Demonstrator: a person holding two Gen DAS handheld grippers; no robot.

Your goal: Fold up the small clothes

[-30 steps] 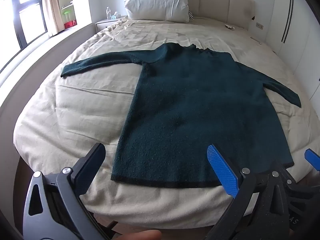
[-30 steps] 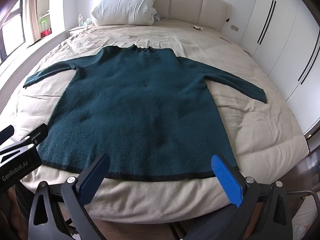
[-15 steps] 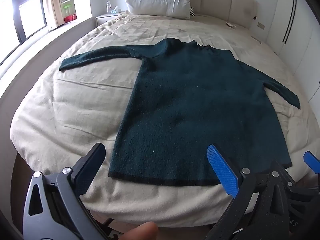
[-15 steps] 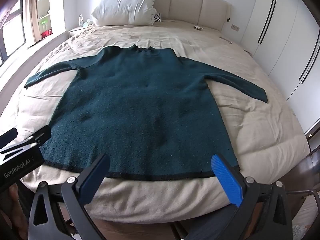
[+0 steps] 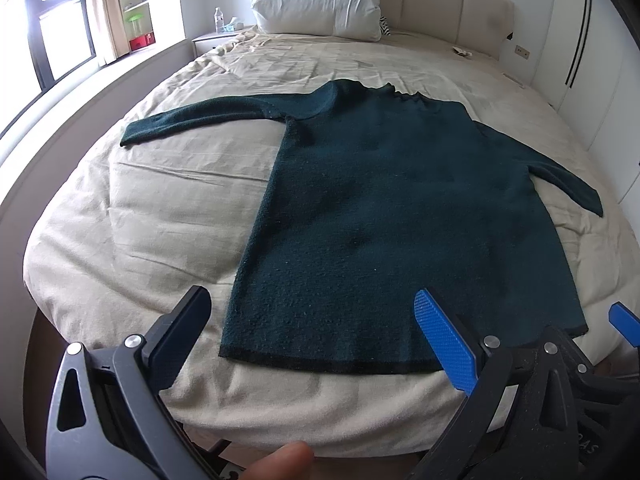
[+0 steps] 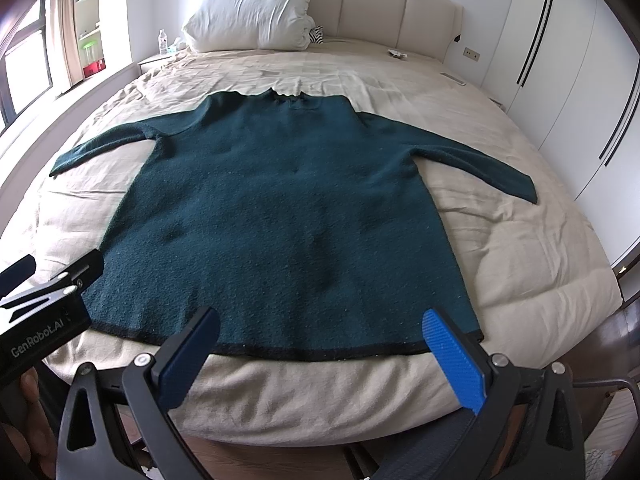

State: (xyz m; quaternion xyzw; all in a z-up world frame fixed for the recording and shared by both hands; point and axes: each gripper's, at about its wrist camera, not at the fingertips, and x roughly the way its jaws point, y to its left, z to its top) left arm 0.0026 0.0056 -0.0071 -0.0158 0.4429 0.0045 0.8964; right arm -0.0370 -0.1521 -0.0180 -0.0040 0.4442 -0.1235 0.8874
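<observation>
A dark teal long-sleeved sweater (image 5: 384, 216) lies flat on the bed, both sleeves spread out, its black-edged hem toward me. It also shows in the right wrist view (image 6: 288, 216). My left gripper (image 5: 312, 320) is open and empty, just above the hem's left part. My right gripper (image 6: 320, 336) is open and empty, above the hem's middle. The left gripper's body (image 6: 44, 320) shows at the left edge of the right wrist view.
The bed (image 5: 152, 216) has a beige cover and a white pillow (image 6: 252, 20) at the headboard. A nightstand with a water bottle (image 6: 162, 42) stands at the back left. White wardrobe doors (image 6: 560, 80) line the right side. Windows are on the left.
Both grippers have moved slightly forward and up over the bed's near edge, mostly the left one. The sweater has not moved. Both grippers stay open.
</observation>
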